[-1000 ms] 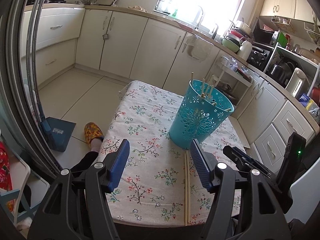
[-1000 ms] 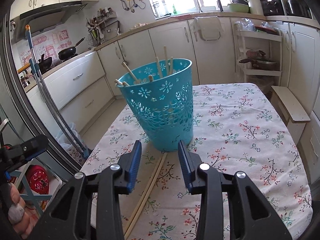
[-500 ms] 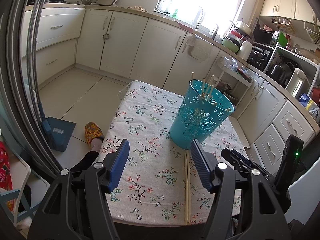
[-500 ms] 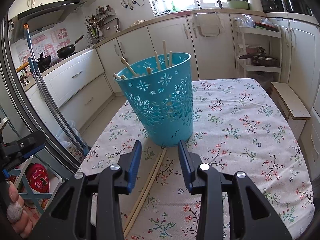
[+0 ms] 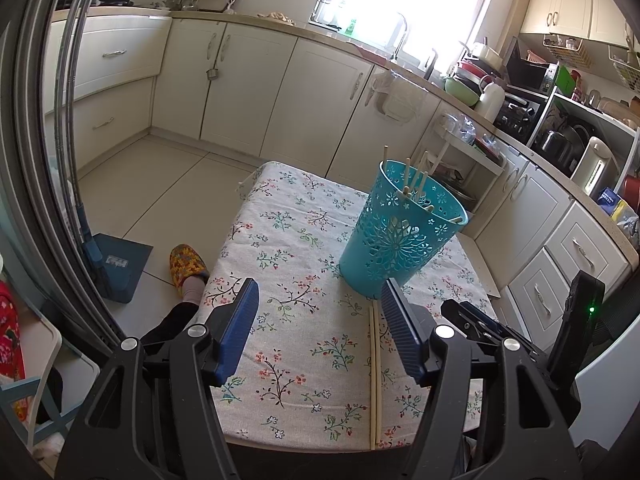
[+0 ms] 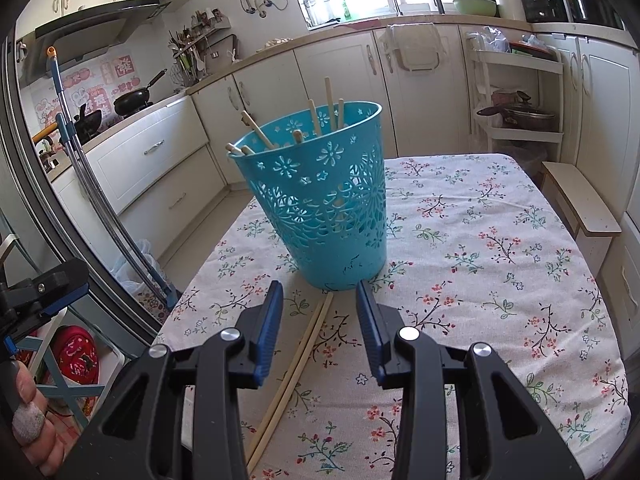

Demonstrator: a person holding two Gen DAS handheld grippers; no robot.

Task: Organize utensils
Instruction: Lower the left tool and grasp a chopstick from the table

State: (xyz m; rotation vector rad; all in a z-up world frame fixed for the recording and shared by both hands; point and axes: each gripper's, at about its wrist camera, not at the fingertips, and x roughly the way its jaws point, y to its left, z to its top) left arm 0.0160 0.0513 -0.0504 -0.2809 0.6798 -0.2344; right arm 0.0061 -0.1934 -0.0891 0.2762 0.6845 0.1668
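A teal perforated basket [image 5: 400, 240] [image 6: 324, 200] stands upright on the floral tablecloth [image 5: 296, 264] [image 6: 500, 256] with several wooden chopsticks [image 5: 416, 176] [image 6: 328, 108] sticking out of it. A pair of chopsticks [image 5: 374, 372] [image 6: 296, 364] lies flat on the cloth, running from the basket's foot to the near edge. My left gripper [image 5: 320, 312] hovers open above the cloth, left of that pair. My right gripper [image 6: 318, 312] is open too, above the pair's far end, nothing between its fingers. The right gripper also shows in the left wrist view [image 5: 480, 324].
Kitchen cabinets [image 5: 248, 92] and a counter ring the table. A slippered foot [image 5: 186, 266] and a dustpan [image 5: 120, 264] are on the floor at left. A mop handle [image 6: 92, 184] leans left of the table; a low wooden stool [image 6: 584, 204] stands right.
The right wrist view has shifted slightly, the basket sitting a little lower in frame than a second ago. Neither gripper's opening has changed, and the chopsticks lie where they were.
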